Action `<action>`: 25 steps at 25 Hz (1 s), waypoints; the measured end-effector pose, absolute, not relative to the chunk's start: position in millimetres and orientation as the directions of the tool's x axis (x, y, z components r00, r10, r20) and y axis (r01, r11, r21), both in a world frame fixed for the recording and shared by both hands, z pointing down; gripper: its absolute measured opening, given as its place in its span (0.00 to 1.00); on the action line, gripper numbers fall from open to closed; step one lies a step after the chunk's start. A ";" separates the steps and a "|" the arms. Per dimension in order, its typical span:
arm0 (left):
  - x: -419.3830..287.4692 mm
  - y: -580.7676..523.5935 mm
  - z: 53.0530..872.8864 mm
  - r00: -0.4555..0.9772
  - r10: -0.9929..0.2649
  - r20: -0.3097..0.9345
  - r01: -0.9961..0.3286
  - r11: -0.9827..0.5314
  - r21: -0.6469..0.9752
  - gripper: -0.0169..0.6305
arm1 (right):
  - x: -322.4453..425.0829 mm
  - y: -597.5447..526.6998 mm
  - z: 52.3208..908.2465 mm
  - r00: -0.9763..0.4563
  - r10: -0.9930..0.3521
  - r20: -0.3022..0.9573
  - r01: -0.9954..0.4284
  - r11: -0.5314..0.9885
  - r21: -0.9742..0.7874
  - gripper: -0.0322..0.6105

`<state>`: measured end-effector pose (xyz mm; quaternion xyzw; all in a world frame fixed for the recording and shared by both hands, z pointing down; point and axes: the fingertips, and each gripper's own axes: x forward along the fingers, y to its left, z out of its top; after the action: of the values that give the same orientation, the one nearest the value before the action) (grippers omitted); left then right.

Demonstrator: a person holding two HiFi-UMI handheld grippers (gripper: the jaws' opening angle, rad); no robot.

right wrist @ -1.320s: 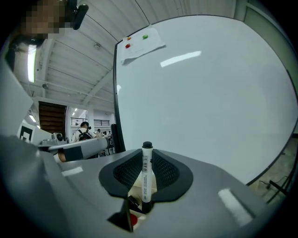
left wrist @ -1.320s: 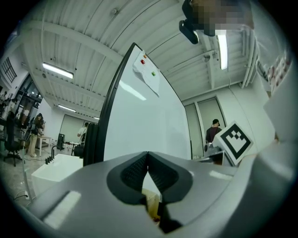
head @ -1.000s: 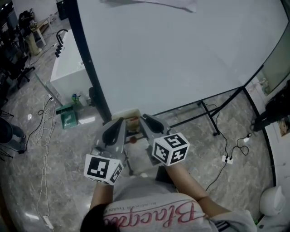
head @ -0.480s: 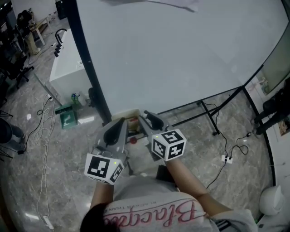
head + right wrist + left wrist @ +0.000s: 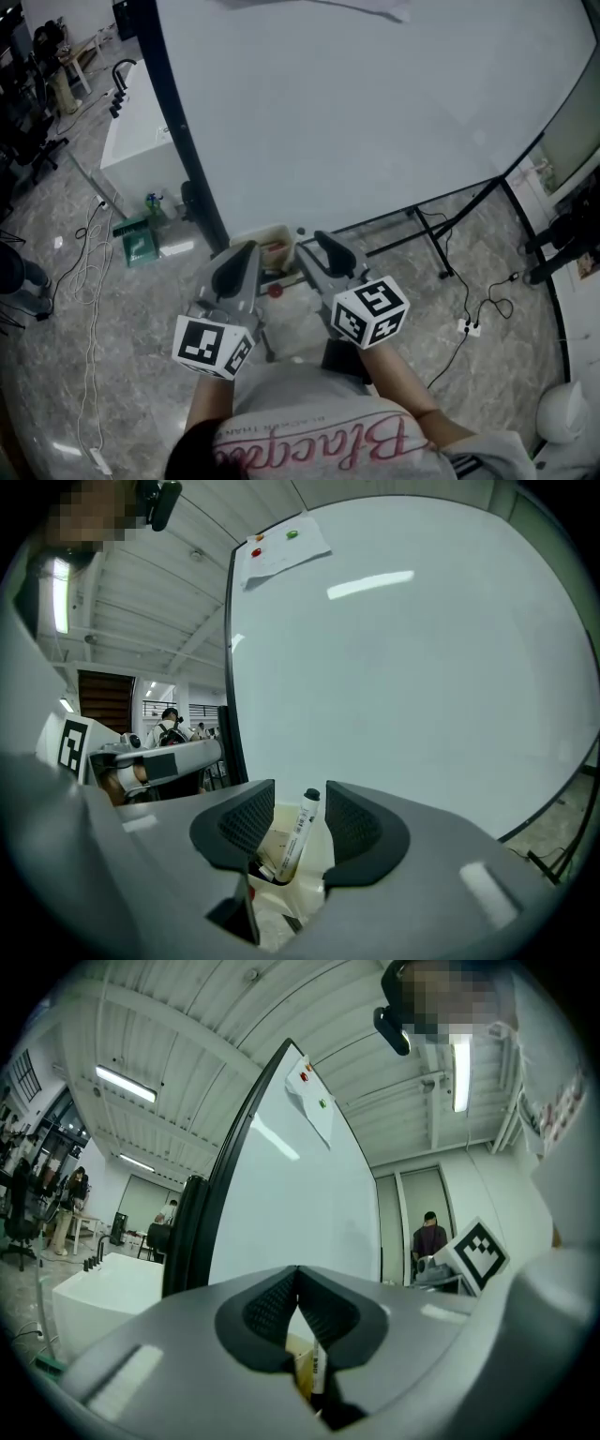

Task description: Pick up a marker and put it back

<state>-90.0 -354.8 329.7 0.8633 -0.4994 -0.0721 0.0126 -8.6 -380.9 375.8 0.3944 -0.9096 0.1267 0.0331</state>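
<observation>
A white marker with a dark cap (image 5: 300,832) leans in a cream holder (image 5: 322,853) mounted below the whiteboard (image 5: 375,112). My right gripper (image 5: 292,819) has its jaws opening around the marker's upper end, and gaps show on both sides, so the pads do not press it. In the head view the right gripper (image 5: 314,246) reaches to the holder (image 5: 272,246). My left gripper (image 5: 240,255) hovers just left of it, its tips touching, shut (image 5: 298,1274) on nothing. Past its jaws the marker (image 5: 319,1372) shows in the left gripper view.
The whiteboard's black frame and stand legs (image 5: 431,234) run across the marble floor. A white cabinet (image 5: 141,131) and a green box (image 5: 141,242) stand at left, with cables trailing on the floor. A small red knob (image 5: 274,291) sits below the holder.
The right gripper's jaws have spread apart off the marker, and the right hand has shifted a little to the right and back. The left gripper has stayed put.
</observation>
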 end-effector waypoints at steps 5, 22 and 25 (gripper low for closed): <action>-91.8 -353.7 329.0 0.489 -0.865 -0.113 -0.861 -0.500 0.095 0.02 | -2.3 -368.3 364.7 -0.682 -0.717 0.149 -0.732 0.664 -0.152 0.23; -91.2 -349.7 325.2 0.495 -0.858 -0.138 -0.855 -0.509 0.099 0.02 | 3.2 -357.3 355.1 -0.641 -0.756 0.130 -0.767 0.638 -0.071 0.05; -90.2 -348.9 323.5 0.500 -0.854 -0.144 -0.851 -0.516 0.098 0.02 | 1.5 -355.6 353.9 -0.643 -0.755 0.128 -0.765 0.641 -0.066 0.05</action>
<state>-90.2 -348.9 323.5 0.8661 -0.4921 -0.0874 0.0071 1.5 -355.6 353.9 0.4200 -0.9047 0.0572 0.0441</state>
